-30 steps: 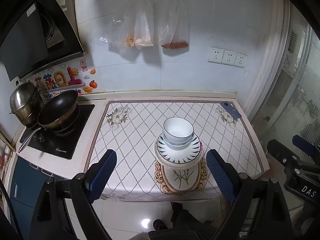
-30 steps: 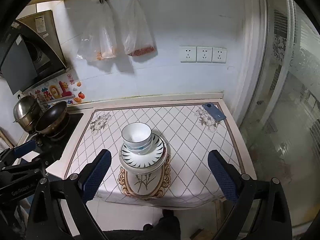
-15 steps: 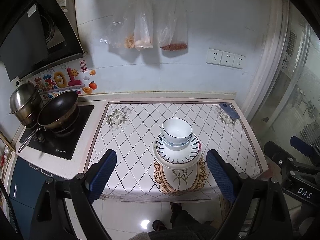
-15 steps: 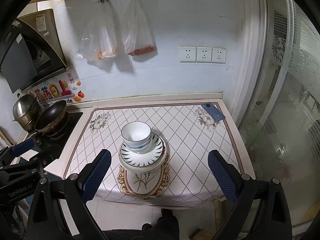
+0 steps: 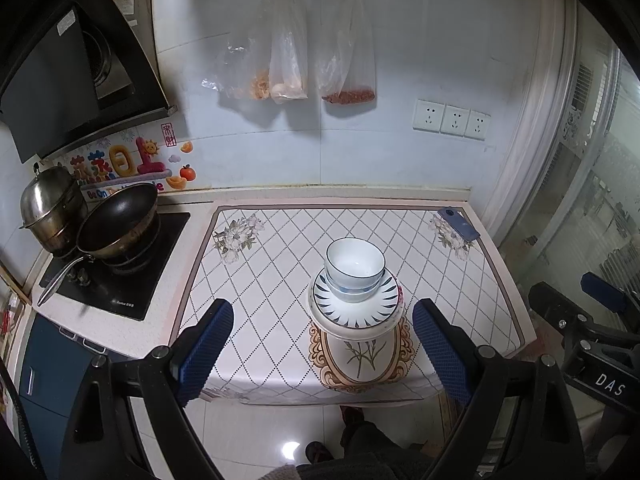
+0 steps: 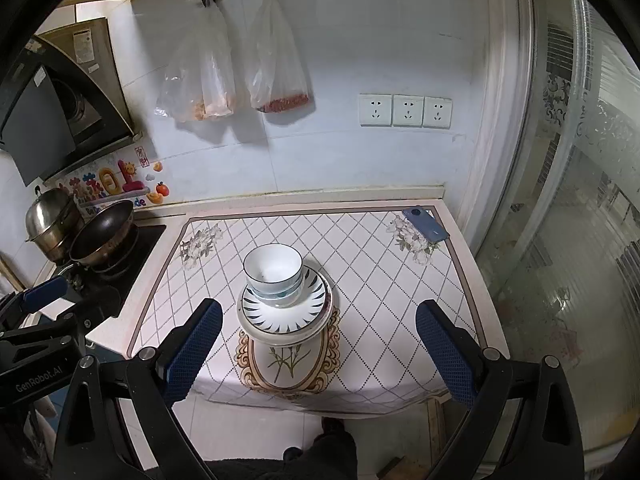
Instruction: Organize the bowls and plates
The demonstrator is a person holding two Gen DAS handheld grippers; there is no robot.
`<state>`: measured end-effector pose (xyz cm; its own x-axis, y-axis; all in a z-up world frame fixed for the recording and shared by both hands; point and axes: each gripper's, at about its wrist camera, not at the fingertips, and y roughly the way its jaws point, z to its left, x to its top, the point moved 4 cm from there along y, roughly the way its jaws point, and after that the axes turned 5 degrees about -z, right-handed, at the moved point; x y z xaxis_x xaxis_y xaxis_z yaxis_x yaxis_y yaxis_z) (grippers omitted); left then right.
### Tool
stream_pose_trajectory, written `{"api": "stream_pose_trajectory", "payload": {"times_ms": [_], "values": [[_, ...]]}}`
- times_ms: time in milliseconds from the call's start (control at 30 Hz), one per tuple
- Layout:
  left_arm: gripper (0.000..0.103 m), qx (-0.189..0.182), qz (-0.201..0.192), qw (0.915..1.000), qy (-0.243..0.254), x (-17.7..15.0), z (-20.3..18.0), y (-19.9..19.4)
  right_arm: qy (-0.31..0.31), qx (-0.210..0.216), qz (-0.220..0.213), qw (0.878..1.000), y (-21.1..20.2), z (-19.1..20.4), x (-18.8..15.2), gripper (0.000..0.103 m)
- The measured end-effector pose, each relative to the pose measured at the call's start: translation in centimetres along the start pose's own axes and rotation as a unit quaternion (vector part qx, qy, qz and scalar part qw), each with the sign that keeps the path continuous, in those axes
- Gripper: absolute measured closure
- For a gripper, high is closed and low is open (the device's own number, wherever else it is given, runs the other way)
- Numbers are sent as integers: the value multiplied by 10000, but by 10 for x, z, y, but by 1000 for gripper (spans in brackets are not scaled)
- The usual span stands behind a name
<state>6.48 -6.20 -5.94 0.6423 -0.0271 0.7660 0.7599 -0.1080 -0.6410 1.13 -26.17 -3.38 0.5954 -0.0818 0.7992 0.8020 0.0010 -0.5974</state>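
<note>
Landmark: the oval floral medallion (image 5: 360, 356) at the counter's near edge. The nested bowls (image 5: 354, 268) sit on stacked plates (image 5: 354, 310) directly on the medallion's far end. Left gripper (image 5: 322, 344) hangs above and short of the counter, jaws spread wide, nothing between them; the stack lies ahead, right of its midline. Right gripper (image 6: 318, 344) likewise wide and empty; the stack lies ahead, left of its midline. Neither looks clearly nearer. The stack is round, with no long axis to align to.
</note>
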Motion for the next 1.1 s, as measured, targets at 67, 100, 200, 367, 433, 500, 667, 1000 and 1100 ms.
{"api": "stream_pose_trajectory", "payload": {"times_ms": [67, 100, 200, 367, 433, 500, 667, 1000, 1100], "values": [[11, 1, -5, 10000, 3, 0, 0, -1, -3, 4, -13, 10000, -2, 1, 0, 4], [11, -3, -7, 10000, -3, 0, 0, -1, -6, 7, -14, 10000, -3, 1, 0, 4], [11, 3, -10, 10000, -1, 0, 1, -2, -8, 7, -20, 10000, -3, 1, 0, 4], [11, 26, -38, 10000, 9, 1, 1, -3, -17, 2, -27, 10000, -4, 1, 0, 4], [11, 43, -43, 10000, -3, 2, 2, -4, -13, 0, -25, 10000, -4, 2, 0, 4], [11, 58, -48, 10000, -11, 2, 2, -5, -19, 6, -18, 10000, -3, 1, 2, 4], [11, 74, -43, 9999, -94, 2, 8, -5, -25, 8, -20, 10000, -4, 2, 2, 4], [11, 87, -49, 9999, -132, 0, 14, -7, -17, 45, -12, 10000, -4, 7, 6, 4], [11, 100, -51, 9998, -147, -1, 17, -8, -12, 50, -12, 10000, -5, 10, 6, 4]]}}
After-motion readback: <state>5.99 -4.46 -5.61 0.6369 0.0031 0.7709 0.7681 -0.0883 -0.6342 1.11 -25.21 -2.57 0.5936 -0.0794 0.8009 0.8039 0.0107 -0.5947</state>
